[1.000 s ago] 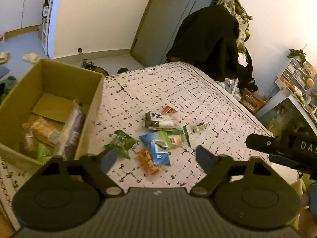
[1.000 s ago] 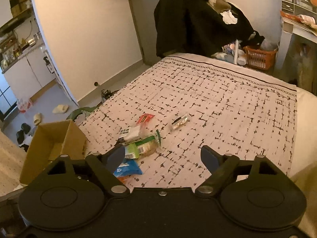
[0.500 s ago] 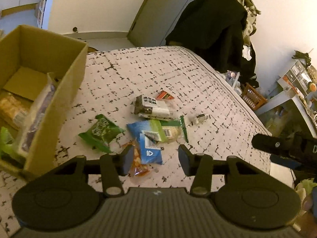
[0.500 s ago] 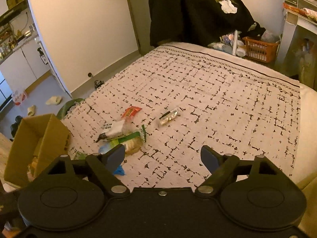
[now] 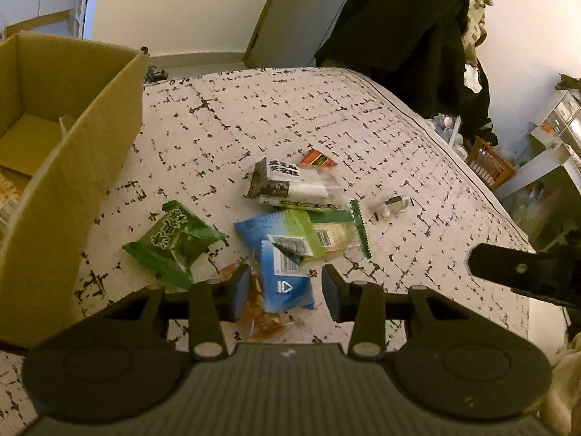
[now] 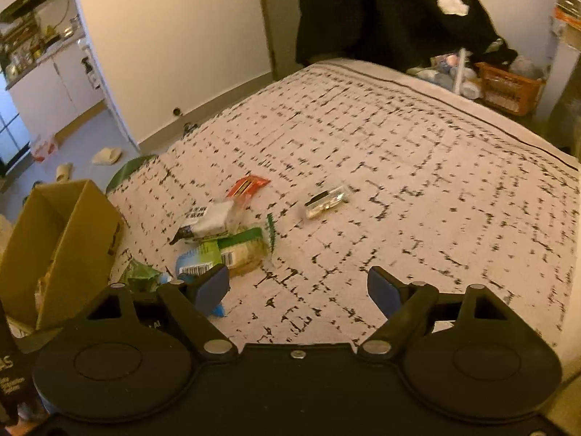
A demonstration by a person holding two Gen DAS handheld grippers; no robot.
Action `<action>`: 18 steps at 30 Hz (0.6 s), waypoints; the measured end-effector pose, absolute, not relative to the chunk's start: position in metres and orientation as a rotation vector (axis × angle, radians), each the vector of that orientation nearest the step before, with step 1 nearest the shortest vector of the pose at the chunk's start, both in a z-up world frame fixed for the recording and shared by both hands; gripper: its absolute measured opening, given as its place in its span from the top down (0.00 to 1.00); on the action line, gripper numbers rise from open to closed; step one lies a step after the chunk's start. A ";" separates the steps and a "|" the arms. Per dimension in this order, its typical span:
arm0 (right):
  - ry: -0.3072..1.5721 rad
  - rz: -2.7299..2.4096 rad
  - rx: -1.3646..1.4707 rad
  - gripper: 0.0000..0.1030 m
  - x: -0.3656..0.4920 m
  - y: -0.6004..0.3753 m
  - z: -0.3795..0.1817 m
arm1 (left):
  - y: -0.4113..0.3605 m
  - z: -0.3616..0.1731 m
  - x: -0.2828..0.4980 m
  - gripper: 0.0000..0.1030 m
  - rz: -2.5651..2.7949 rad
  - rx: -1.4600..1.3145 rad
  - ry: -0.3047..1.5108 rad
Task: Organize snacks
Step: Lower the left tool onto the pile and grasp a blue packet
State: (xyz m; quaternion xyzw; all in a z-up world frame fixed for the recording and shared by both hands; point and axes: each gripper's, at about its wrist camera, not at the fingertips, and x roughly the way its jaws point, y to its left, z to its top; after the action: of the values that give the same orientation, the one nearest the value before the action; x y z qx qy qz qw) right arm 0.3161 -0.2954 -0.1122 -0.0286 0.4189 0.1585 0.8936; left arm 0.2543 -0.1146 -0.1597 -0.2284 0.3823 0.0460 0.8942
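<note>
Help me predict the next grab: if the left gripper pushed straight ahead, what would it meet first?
Probably the blue snack packet, lying between the open fingers of the left gripper; the orange packet partly under it is close too. Depth is uncertain.

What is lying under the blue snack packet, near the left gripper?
Under the blue snack packet an orange transparent packet sticks out at its lower left. How far it continues underneath is covered. The left gripper is open over both.

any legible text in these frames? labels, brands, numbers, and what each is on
"AS": white letters on the black device body at the left edge of the right wrist view, cut off; smaller lines beneath are blurred.
Green snack packet: large dark characters, unreadable.
Black-and-white snack packet: bold characters, unreadable.
Blue snack packet: barcode and triangle symbol, digits too small.
</note>
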 end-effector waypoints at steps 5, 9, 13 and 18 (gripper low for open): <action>0.886 0.355 -0.079 0.23 0.318 -0.285 -0.122 | -0.119 -0.162 0.255 0.77 0.099 -0.464 0.774; 0.888 0.351 -0.075 0.23 0.323 -0.282 -0.124 | -0.119 -0.156 0.253 0.84 0.109 -0.468 0.764; 0.892 0.333 -0.069 0.23 0.325 -0.280 -0.127 | -0.111 -0.149 0.252 0.96 0.095 -0.512 0.745; 0.890 0.334 -0.051 0.23 0.327 -0.280 -0.129 | -0.100 -0.139 0.248 0.99 0.072 -0.541 0.691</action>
State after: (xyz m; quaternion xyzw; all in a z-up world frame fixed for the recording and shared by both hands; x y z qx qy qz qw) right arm 0.3274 -0.2800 -0.1286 -0.0248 0.4283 0.1607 0.8889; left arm 0.2479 -0.1003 -0.1391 -0.2619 0.3346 0.0347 0.9046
